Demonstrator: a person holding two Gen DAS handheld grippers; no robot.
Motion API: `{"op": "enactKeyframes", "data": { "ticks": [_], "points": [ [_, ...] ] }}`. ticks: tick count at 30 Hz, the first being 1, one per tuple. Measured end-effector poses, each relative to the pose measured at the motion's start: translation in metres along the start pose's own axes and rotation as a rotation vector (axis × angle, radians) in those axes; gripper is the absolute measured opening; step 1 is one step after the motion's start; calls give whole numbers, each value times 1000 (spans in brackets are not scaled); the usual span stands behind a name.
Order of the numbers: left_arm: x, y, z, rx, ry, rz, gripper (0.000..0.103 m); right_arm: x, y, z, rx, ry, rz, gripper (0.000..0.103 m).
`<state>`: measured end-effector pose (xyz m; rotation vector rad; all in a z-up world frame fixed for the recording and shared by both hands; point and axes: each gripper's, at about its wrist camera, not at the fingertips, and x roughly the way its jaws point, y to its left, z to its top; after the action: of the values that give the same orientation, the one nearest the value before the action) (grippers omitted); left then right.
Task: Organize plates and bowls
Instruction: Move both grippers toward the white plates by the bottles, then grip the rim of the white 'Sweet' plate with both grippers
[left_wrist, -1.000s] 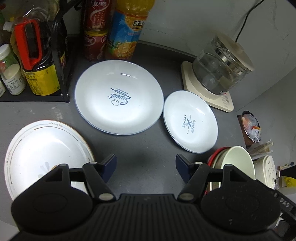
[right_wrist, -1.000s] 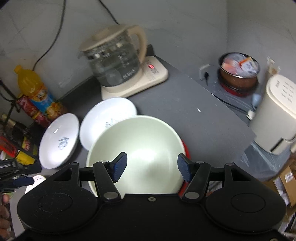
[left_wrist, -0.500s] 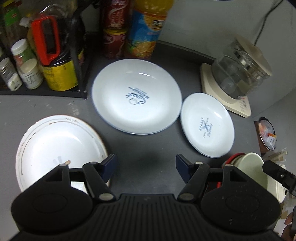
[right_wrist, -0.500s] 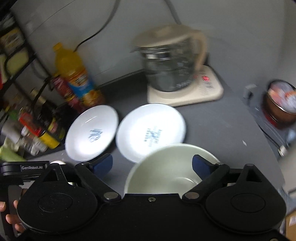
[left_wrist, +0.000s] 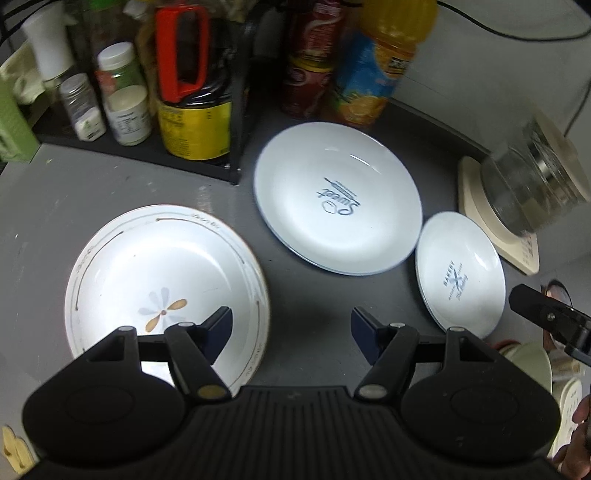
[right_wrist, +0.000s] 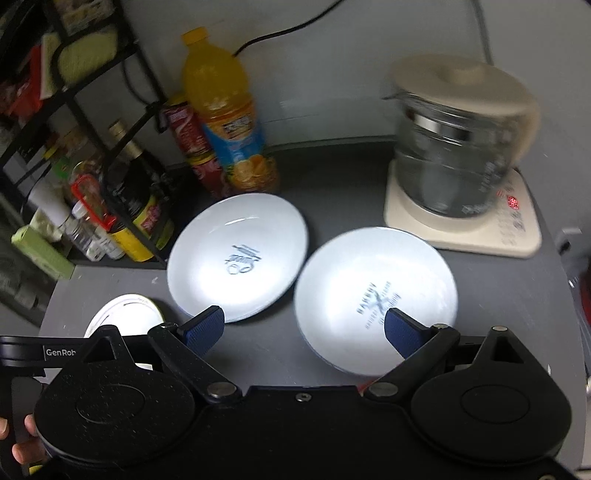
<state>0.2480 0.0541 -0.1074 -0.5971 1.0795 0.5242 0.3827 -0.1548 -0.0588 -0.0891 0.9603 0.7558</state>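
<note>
**Both jaws spread wide above the plates**

The left gripper (left_wrist: 291, 326) hovers over the dark grey counter (left_wrist: 314, 288), its jaws released and nothing between them but bare counter. Under its left jaw lies the white plate with a gold rim line and a flower motif (left_wrist: 162, 280), the jaw's blue pad overlapping the plate's near edge in the view. Ahead of the jaws, slightly right, sits the large white plate with the blue "Sweet" lettering (left_wrist: 338, 199). Just beside it, ahead of the right jaw, is the smaller white plate printed "Bakery" (left_wrist: 460, 273); whether the two rims touch cannot be told. Low at the right edge peeks a cream bowl (left_wrist: 528, 360), mostly hidden.

Over to the right gripper (right_wrist: 303, 326): jaws also released, holding nothing. The "Bakery" plate lies under its right jaw, the "Sweet" plate ahead of its left jaw, and the flower plate peeks out left of the left jaw. Beyond the jaws stand an orange juice bottle (right_wrist: 229, 125) and a blurred glass kettle on a cream base (right_wrist: 458, 147). A black wire rack of jars and bottles (right_wrist: 92, 166) stands far left.
</note>
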Motion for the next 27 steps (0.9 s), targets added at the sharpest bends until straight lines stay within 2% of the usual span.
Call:
{"op": "enactKeyframes", "data": {
  "ticks": [7, 12, 18, 27],
  "points": [
    [4, 7, 0, -90, -12, 18, 69, 22, 16, 15, -105, 28, 16, 94],
    [8, 10, -1, -155, -26, 32, 69, 38, 18, 25, -139, 62, 75, 94],
    [19, 12, 0, -244, -48, 38, 69, 61, 20, 35, -193, 91, 102, 94],
    [47, 13, 11, -318, -80, 10, 68, 95, 22, 50, -277, 101, 80, 87]
  ]
}}
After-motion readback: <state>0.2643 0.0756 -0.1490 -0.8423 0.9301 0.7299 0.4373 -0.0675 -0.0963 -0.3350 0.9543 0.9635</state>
